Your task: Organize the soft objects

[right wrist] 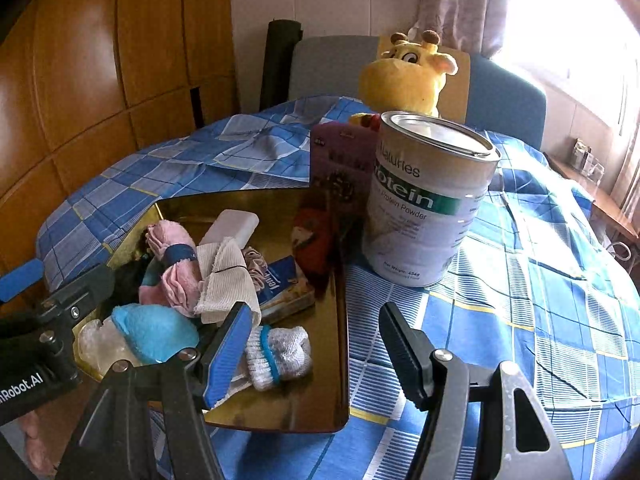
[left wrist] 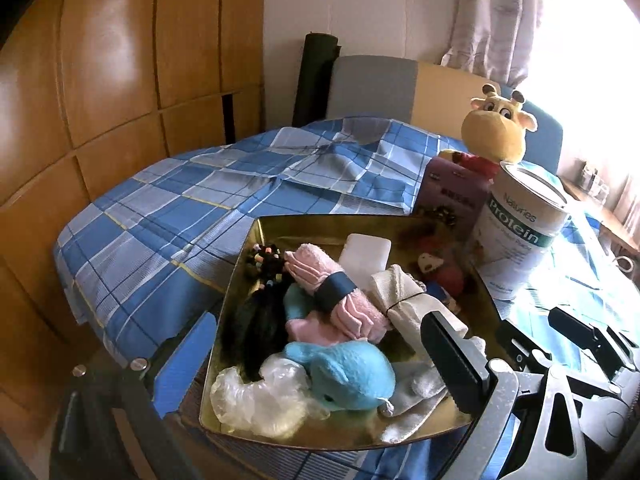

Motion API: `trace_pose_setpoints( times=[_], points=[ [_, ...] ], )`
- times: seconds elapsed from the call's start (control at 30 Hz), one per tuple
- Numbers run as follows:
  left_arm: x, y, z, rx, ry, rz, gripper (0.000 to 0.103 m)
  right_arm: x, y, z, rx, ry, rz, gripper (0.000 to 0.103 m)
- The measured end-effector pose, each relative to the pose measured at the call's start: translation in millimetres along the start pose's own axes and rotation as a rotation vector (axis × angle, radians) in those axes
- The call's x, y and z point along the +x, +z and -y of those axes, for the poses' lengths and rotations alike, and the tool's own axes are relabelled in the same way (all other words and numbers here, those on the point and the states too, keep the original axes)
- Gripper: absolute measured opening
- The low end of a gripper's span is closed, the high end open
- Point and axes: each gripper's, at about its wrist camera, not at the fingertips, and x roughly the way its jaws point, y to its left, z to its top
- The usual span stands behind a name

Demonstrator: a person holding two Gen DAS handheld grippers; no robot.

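Note:
A gold tray (left wrist: pixel 256 248) (right wrist: pixel 332 360) on the blue plaid cloth holds several soft things. Among them are a blue plush (left wrist: pixel 348 372) (right wrist: pixel 156 332), a pink rolled towel (left wrist: pixel 332 288) (right wrist: pixel 176 264), a beige cloth roll (left wrist: pixel 400 296) (right wrist: pixel 224 276), a white sock bundle (right wrist: pixel 280 356) and a clear plastic bag (left wrist: pixel 256 396). My left gripper (left wrist: pixel 320 320) stands open across the tray's near left corner, touching nothing. My right gripper (right wrist: pixel 316 312) hangs open over the tray's right rim, its blue finger (right wrist: pixel 228 352) just beside the sock bundle.
A protein tin (left wrist: pixel 520 232) (right wrist: pixel 424 200) and a pink box (right wrist: pixel 340 160) stand right of the tray. A yellow giraffe plush (left wrist: pixel 496 128) (right wrist: pixel 408 76) sits behind them. Chairs stand at the far side, and a wooden wardrobe (left wrist: pixel 100 100) fills the left.

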Motion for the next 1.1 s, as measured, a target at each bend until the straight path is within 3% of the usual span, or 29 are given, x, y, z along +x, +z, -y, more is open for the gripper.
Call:
trace_pose_setpoints(
  times=[1.1],
  points=[
    [1.1,-2.1,-4.2,0.000,0.017,-0.015,0.103,-1.9,1.8,-5.2,-0.005,0.005,0.007,0.067]
  ],
)
